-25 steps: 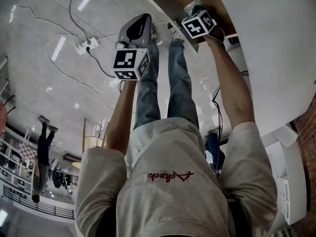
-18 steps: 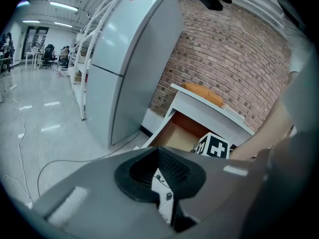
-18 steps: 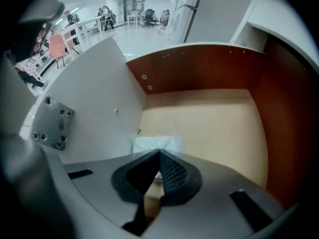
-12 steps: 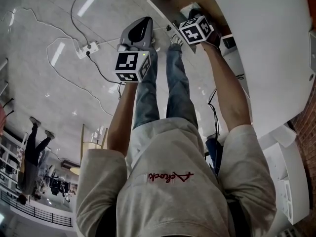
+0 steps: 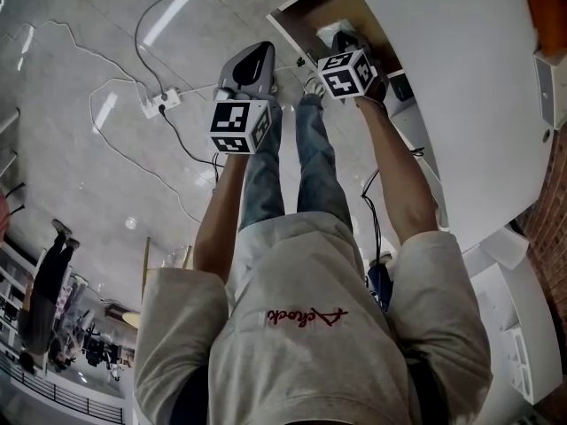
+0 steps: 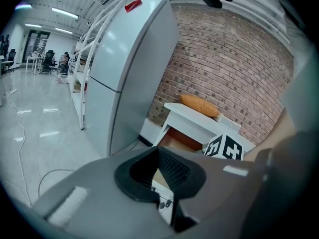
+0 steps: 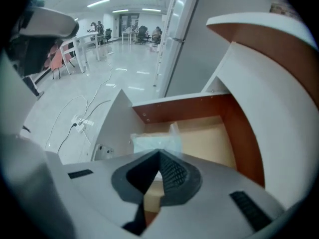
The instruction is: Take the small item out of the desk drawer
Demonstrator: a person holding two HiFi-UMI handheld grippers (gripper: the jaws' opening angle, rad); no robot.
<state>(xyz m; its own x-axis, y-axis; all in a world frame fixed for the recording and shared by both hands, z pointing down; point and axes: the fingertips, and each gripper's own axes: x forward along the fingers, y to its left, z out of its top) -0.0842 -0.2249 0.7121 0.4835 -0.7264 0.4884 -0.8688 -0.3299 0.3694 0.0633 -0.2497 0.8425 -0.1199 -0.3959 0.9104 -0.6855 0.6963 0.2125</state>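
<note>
Because the person looked almost straight down, the grey shirt (image 5: pixel 301 326) was nearest, and its curly red writing could not be read for sure. Further out, at 12 o'clock, the left tongs (image 6: pixel 158 151) hung over the floor (image 5: pixel 106 166), pressed together with nothing in them. At 1 o'clock the right tongs (image 7: pixel 159 156) reached into the open drawer (image 7: pixel 209 133) under the white tabletop (image 5: pixel 443 87). They were pressed together too. The small item, a pale see-through bag (image 7: pixel 154 142), lay in the drawer just past their tips, at 12 o'clock from them. I think closed tongs could only push the bag deeper, or slide off its slippery skin. The marker cubes (image 5: pixel 237 118) showed only black and white squares, no words.
</note>
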